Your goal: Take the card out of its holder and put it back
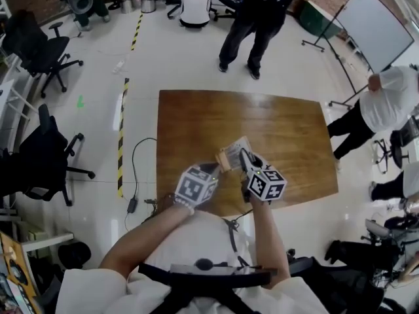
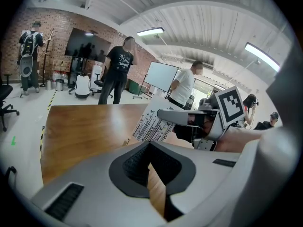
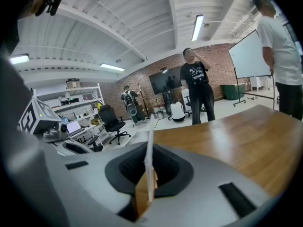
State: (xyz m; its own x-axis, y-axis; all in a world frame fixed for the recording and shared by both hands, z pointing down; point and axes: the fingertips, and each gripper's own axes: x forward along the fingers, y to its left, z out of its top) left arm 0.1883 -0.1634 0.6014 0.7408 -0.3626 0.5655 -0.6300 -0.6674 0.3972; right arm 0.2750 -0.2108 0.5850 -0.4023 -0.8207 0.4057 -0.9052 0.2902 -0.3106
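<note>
I hold both grippers over the near edge of the wooden table. My left gripper is shut on a tan holder; in its own view the holder stands as a thin tan sheet between the jaws. My right gripper is shut on the white card printed with small butterflies. The left gripper view has the card tilted above the table, its right end in the right gripper. The right gripper view has the card edge-on between the jaws, a tan strip beside it.
One person stands beyond the table's far edge and another at its right. A whiteboard stands at the back right. Office chairs and a striped floor tape are on the left, and a cable lies there.
</note>
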